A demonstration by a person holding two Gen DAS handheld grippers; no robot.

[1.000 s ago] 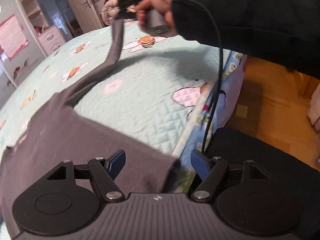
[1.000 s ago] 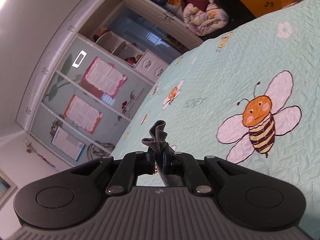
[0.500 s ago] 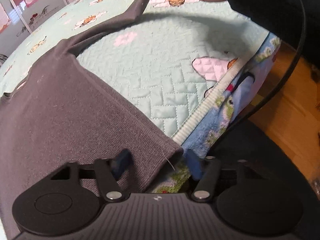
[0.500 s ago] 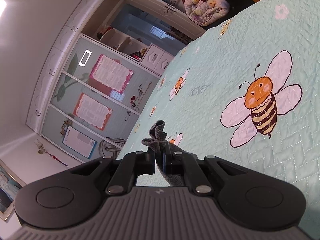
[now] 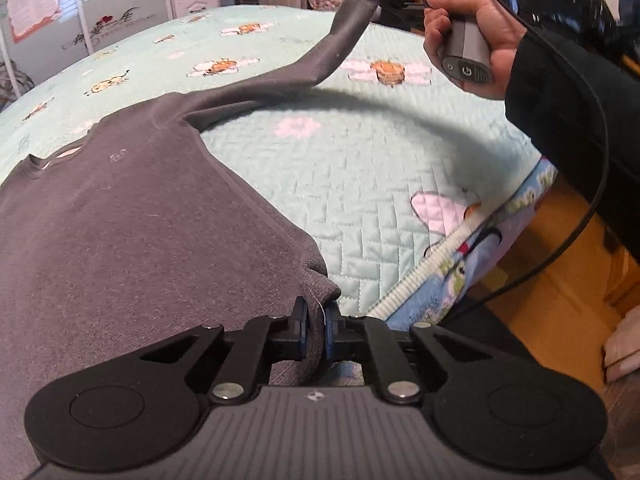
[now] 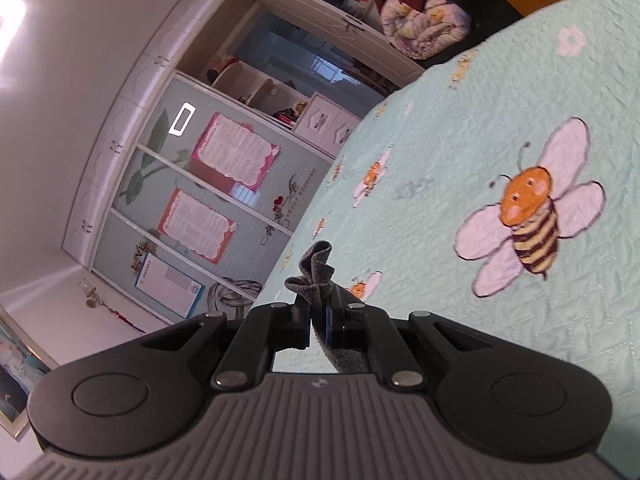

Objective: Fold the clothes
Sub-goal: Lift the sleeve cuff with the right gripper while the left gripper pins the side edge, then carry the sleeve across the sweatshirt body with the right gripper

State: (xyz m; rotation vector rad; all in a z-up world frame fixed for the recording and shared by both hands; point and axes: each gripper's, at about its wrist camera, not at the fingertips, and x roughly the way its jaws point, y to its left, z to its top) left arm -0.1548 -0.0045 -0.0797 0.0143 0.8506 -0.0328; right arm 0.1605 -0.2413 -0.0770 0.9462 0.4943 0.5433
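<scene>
Two grippers are both clamped on one dark grey knitted long-sleeved sweater (image 5: 132, 216), which lies spread on the mint-green quilted bedspread with bee and flower prints (image 5: 360, 168). My left gripper (image 5: 316, 326) has its jaws pressed together on the sweater's near hem corner, right at the bed's edge. My right gripper (image 6: 318, 326) is likewise closed tight, pinching the grey sleeve cuff (image 6: 316, 268), which bunches up above the fingertips. From the left wrist view I see the sleeve (image 5: 320, 68) lifted off the bedspread, stretched up toward the right hand (image 5: 476, 36) gripping its handle.
</scene>
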